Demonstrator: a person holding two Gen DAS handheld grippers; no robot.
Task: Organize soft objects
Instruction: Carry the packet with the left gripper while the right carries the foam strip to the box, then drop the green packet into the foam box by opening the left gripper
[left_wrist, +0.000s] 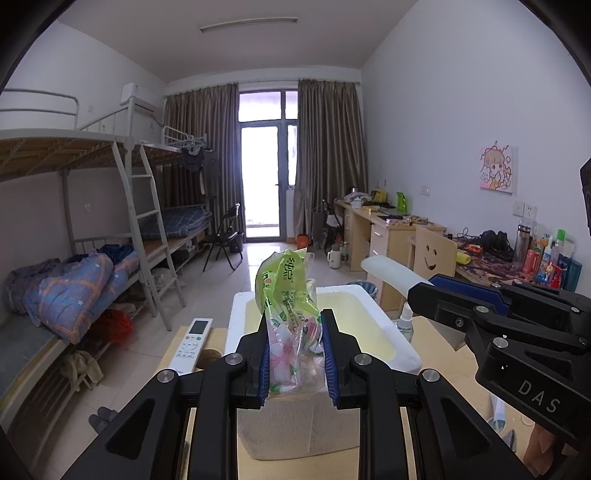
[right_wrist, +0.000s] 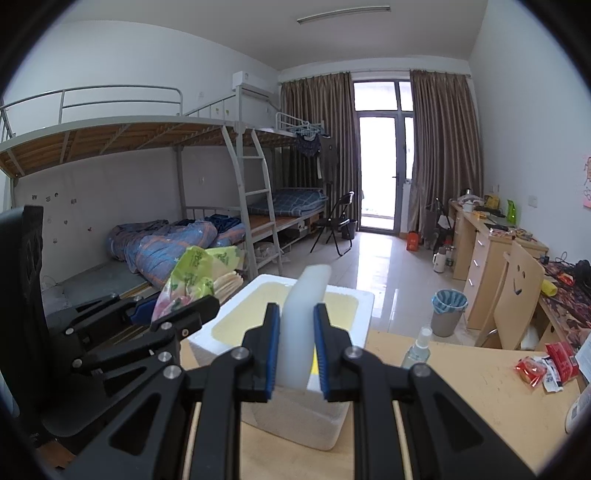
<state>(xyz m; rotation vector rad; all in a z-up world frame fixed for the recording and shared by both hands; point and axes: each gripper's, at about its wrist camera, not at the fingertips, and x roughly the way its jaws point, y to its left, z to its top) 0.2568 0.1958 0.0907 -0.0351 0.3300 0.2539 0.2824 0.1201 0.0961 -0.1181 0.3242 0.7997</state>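
Observation:
My left gripper (left_wrist: 294, 354) is shut on a green and floral plastic pack of tissues (left_wrist: 290, 306), held upright above the near end of a white foam box (left_wrist: 397, 341) with a yellowish inside. My right gripper (right_wrist: 295, 350) is shut on a white foam slab (right_wrist: 303, 317), which stands on edge between the blue pads, over the same foam box (right_wrist: 364, 308). In the left wrist view the right gripper (left_wrist: 424, 286) enters from the right with the slab (left_wrist: 388, 271) sticking out. In the right wrist view the left gripper (right_wrist: 177, 310) holds the tissue pack (right_wrist: 192, 277) at the left.
On the wooden table (right_wrist: 461, 387) stand a small spray bottle (right_wrist: 415, 347) beside the box and red snack packets (right_wrist: 546, 365) at the right. A white remote (left_wrist: 192, 343) lies left of the box. Bunk beds (right_wrist: 166, 184), a bin (right_wrist: 447, 310) and desks (right_wrist: 491, 251) surround the floor.

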